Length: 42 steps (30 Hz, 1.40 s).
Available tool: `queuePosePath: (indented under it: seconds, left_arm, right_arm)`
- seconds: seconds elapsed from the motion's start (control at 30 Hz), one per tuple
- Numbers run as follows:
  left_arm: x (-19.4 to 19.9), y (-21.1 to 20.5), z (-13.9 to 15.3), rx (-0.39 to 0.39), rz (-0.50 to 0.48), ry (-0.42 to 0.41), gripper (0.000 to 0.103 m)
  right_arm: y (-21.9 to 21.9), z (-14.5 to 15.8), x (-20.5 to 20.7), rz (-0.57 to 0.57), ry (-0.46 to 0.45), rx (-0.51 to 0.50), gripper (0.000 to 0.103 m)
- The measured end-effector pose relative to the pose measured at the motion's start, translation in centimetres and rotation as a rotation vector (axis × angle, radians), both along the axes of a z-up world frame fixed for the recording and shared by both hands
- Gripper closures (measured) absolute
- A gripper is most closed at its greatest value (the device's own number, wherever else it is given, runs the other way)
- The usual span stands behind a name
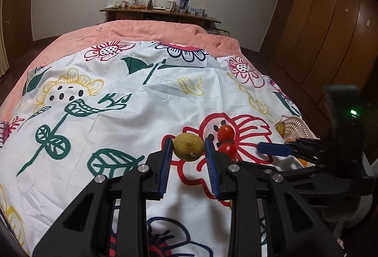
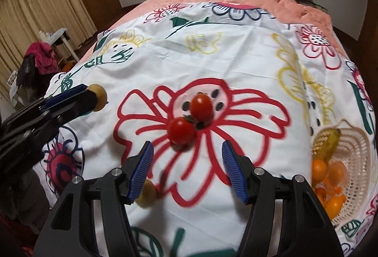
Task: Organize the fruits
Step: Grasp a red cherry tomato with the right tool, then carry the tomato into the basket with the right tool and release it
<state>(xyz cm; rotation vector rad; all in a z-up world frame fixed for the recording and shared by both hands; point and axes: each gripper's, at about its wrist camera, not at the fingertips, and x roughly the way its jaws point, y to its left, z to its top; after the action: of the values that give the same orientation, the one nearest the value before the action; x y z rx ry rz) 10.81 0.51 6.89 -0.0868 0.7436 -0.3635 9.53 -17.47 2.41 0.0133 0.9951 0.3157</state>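
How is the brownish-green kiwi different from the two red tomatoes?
The fuzzy brownish-green oval kiwi is dull-skinned and gripped in the left hand-held gripper; the two glossy red round tomatoes lie free on the flowered white sheet. The kiwi looks bigger than either tomato. None is in the basket yet.

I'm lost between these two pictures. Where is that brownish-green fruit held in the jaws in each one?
Left wrist view: the brownish-green fruit sits low and centre, clamped between the left gripper's blue pads.
Right wrist view: the same fruit peeks out at the far left edge, past those jaws.
Shared landmark: the two red tomatoes on the big red flower print.
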Motion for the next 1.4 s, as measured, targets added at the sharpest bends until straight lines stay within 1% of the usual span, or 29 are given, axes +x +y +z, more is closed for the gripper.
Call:
queuePosePath:
  seconds: [0.17,0.3,0.37,0.6,0.77,0.93,1.07,1.23,1.33,1.4]
  left_arm:
    - [-0.3,0.7,-0.2,-0.013,-0.004,-0.005,0.074]
    - [-0.1,1.2,-0.3,-0.026,0.002,-0.002,0.074]
    - [-0.1,1.4,-0.4,-0.032,0.004,0.000,0.074]
    - [-0.4,1.5,-0.1,-0.039,0.001,-0.011,0.074]
    - [-0.3,2.2,-0.4,-0.036,0.019,0.005,0.074]
    - [-0.1,2.7,-1.1,-0.045,0.032,0.041,0.074]
    - [0.2,1.9,-1.5,-0.036,0.014,0.059,0.074]
    - [0.8,0.6,-2.7,-0.019,-0.010,0.103,0.073]
    - [1.3,0.2,-3.4,-0.008,-0.008,0.128,0.073]
    - [1.5,0.1,-3.5,0.003,0.001,0.130,0.073]
  right_arm:
    - [1.6,-0.8,1.6,0.014,0.027,-0.020,0.047]
    - [2.1,-1.3,2.5,0.014,0.050,-0.034,0.057]
    - [2.3,-1.6,2.7,0.016,0.060,-0.043,0.058]
    - [2.6,-1.7,3.1,0.009,0.052,-0.064,0.073]
    - [1.9,-0.3,1.7,0.002,0.005,-0.047,0.073]
    - [-0.2,1.3,0.2,-0.049,-0.038,0.002,0.073]
    - [-2.2,2.0,-0.5,-0.095,-0.058,0.021,0.073]
    - [-5.2,2.5,-1.3,-0.164,-0.074,0.045,0.073]
    - [-6.8,2.7,-1.8,-0.196,-0.080,0.052,0.073]
    - [-7.7,2.7,-2.0,-0.215,-0.084,0.058,0.073]
